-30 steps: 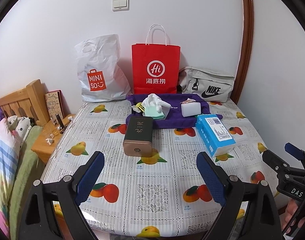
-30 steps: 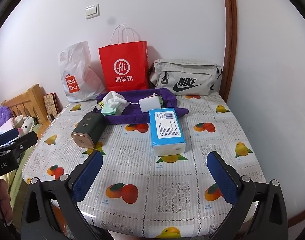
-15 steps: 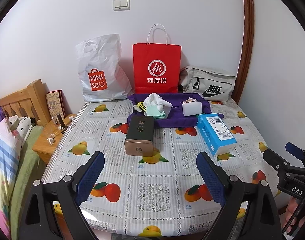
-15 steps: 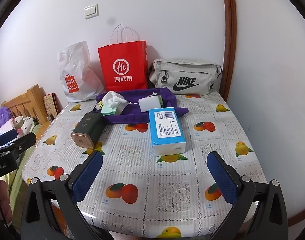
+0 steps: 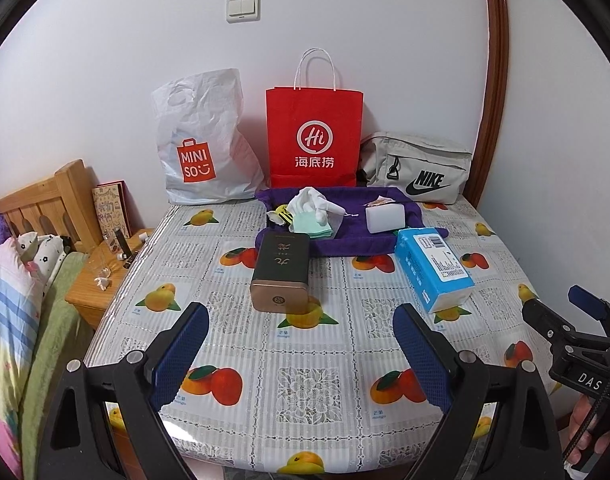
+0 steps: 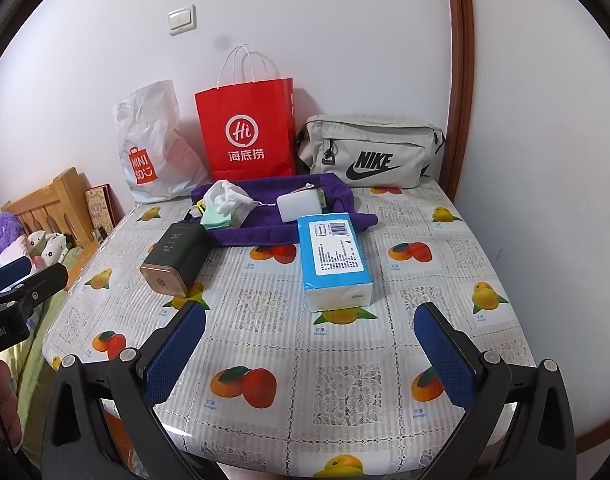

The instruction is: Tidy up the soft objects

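A purple cloth [image 5: 345,240] [image 6: 265,234] lies at the back of the table. On it rest a crumpled white cloth [image 5: 311,202] [image 6: 225,196], a folded mint-green cloth [image 5: 311,226] [image 6: 219,218] and a white sponge block [image 5: 385,220] [image 6: 299,208]. A blue tissue pack [image 5: 433,272] [image 6: 333,260] lies in front of the cloth at the right. My left gripper [image 5: 301,344] hangs open over the table's near edge, holding nothing. My right gripper [image 6: 311,344] is also open and empty, short of the tissue pack.
A dark green tin [image 5: 281,272] [image 6: 175,258] lies left of centre on the fruit-print tablecloth [image 5: 305,360]. A white plastic bag [image 5: 201,144], a red paper bag [image 5: 315,136] and a grey Nike bag [image 5: 419,168] line the wall. A bed and nightstand [image 5: 101,276] stand left.
Both grippers have stayed open. The views have shifted only very slightly, and the objects on the table have not moved.
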Tool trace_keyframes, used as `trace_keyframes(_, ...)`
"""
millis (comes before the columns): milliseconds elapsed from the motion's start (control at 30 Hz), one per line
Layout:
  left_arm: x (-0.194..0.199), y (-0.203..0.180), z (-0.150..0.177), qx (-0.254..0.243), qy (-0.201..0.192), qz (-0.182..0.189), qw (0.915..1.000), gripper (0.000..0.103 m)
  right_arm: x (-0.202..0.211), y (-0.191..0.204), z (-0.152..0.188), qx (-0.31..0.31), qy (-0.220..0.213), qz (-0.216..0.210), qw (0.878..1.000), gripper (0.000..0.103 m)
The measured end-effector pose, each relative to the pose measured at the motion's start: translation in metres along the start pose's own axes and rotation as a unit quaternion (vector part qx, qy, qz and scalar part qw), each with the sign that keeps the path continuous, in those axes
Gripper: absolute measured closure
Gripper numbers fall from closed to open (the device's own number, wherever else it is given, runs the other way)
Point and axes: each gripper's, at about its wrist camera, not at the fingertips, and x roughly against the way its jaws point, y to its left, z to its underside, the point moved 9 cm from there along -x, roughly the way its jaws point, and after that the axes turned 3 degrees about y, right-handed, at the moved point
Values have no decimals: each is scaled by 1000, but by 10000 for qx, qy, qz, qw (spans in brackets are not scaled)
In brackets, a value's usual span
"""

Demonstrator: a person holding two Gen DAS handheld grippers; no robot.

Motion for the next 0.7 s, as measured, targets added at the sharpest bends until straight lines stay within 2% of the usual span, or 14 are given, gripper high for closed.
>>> trace_keyframes(700, 0, 0, 0, -5, 0, -2, 10000, 10, -4, 2, 2, -7, 19, -7, 10000, 0)
